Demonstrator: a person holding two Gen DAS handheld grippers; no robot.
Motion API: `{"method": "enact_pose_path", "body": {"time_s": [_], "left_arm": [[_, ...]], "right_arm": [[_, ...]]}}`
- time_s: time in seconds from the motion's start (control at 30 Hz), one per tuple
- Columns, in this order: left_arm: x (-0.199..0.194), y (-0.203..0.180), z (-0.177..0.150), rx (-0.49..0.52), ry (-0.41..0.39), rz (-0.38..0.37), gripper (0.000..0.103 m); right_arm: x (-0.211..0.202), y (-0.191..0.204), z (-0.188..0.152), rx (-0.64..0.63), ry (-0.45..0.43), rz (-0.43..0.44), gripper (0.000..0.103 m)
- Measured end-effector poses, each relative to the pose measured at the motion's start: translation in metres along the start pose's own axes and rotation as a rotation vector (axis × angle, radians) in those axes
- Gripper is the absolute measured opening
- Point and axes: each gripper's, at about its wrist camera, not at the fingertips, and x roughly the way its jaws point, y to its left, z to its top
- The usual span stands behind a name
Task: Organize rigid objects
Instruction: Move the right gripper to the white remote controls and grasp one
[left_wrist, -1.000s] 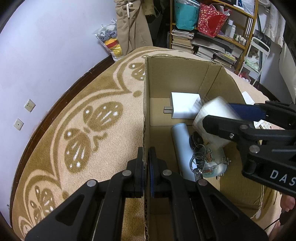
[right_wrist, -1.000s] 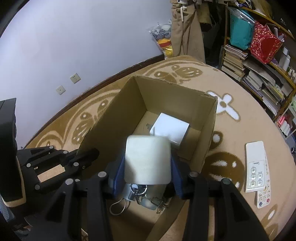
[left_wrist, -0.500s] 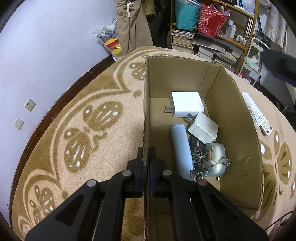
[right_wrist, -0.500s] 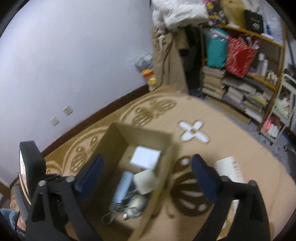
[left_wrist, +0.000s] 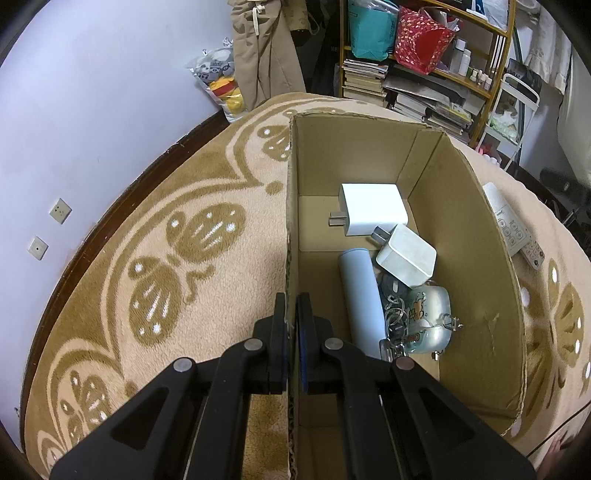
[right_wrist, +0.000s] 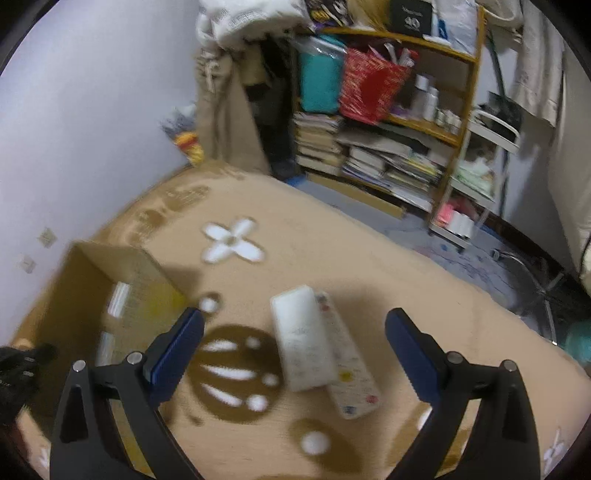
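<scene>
My left gripper is shut on the left wall of an open cardboard box. Inside the box lie a white charger, a smaller cream charger, a pale blue cylinder and a silvery case with key rings. My right gripper is open and empty above the carpet, over two white remotes that lie side by side. The box shows blurred at the left of the right wrist view.
The patterned tan carpet covers the floor. A bookshelf with books and bags stands behind. A wall with sockets is on the left. The remotes lie just right of the box.
My right gripper let go of the cream charger into the box, opened, then rose and swung right over the remotes. My left gripper has stayed clamped on the box wall.
</scene>
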Motion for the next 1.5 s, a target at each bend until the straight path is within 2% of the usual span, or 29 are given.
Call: {"method": "enact_pose_path", "body": {"time_s": [0.2, 0.37, 0.63, 0.77, 1.13, 1.23, 1.3, 1.5], "left_arm": [[0.000, 0.000, 0.000, 0.003, 0.000, 0.002, 0.004], [0.001, 0.000, 0.000, 0.003, 0.002, 0.004, 0.004], [0.002, 0.000, 0.000, 0.002, 0.003, 0.004, 0.004], [0.003, 0.000, -0.001, 0.004, 0.006, 0.006, 0.005], [0.007, 0.000, -0.001, 0.009, 0.015, 0.009, 0.005], [0.007, 0.000, -0.001, 0.009, 0.017, 0.009, 0.005], [0.007, 0.000, -0.001, 0.009, 0.017, 0.009, 0.005], [0.007, 0.000, -0.001, 0.008, 0.019, 0.009, 0.005]], "right_arm": [[0.037, -0.007, -0.021, -0.043, 0.092, -0.059, 0.103], [0.056, -0.009, -0.035, -0.073, 0.132, -0.082, 0.103], [0.075, -0.002, -0.048, -0.111, 0.144, -0.102, 0.103], [0.086, 0.007, -0.051, -0.132, 0.152, -0.136, 0.088], [0.101, 0.019, -0.052, -0.188, 0.147, -0.228, 0.088], [0.098, 0.021, -0.051, -0.186, 0.136, -0.222, 0.076], [0.096, 0.022, -0.051, -0.192, 0.132, -0.232, 0.058], [0.087, 0.014, -0.051, -0.138, 0.125, -0.176, 0.055]]}}
